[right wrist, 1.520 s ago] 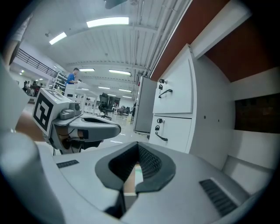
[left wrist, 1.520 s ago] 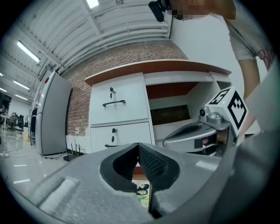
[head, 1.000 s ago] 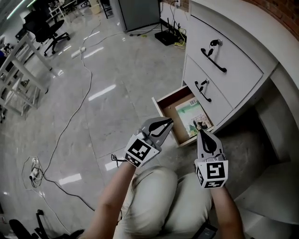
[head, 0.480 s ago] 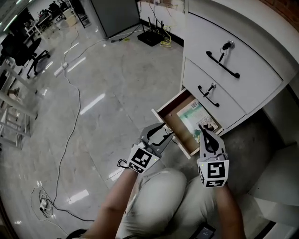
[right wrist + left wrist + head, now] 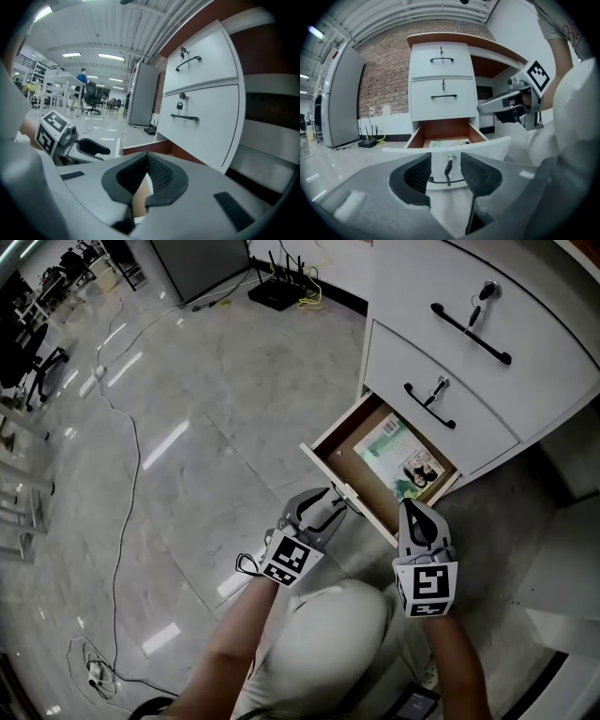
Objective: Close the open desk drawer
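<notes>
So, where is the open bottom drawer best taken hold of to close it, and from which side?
Probably the dark bar handle on the drawer front, approached straight from the front: the panel faces the left gripper, whose jaws have just been opening and now frame the handle's middle, gripping nothing.

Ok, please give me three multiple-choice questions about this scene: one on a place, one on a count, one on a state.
1. Where is the green booklet? A) on a tray B) in the lowest drawer C) in a bag
2. How many drawers has the white cabinet? A) two B) three C) four
3. The lowest drawer is: A) open B) shut C) removed
1 B: it lies on the drawer's brown bottom. 2 B: three handled fronts are stacked. 3 A: its front stands out from the cabinet.
</notes>
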